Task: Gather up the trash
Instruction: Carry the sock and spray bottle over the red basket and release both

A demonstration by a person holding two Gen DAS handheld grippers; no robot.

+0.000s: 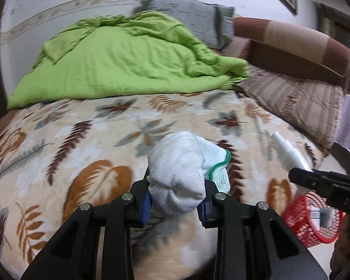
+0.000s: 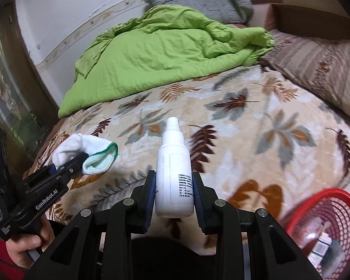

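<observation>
Left claw (image 1: 176, 206) grips balled white sock (image 1: 179, 177) | right claw (image 2: 174, 199) clamps spray bottle (image 2: 173, 175) above bed | red basket (image 2: 324, 221) near right | risk: smooth bottle slipping, missing basket

We see the red basket (image 2: 324, 219), right of the right claw (image 2: 174, 198), cut by the picture's edge, its contents too blurred to name. The white bottle (image 2: 172, 175) label's print is unreadable to us.

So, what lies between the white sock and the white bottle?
Only bare leaf-print blanket separates the sock and the bottle, in the right wrist view.
</observation>
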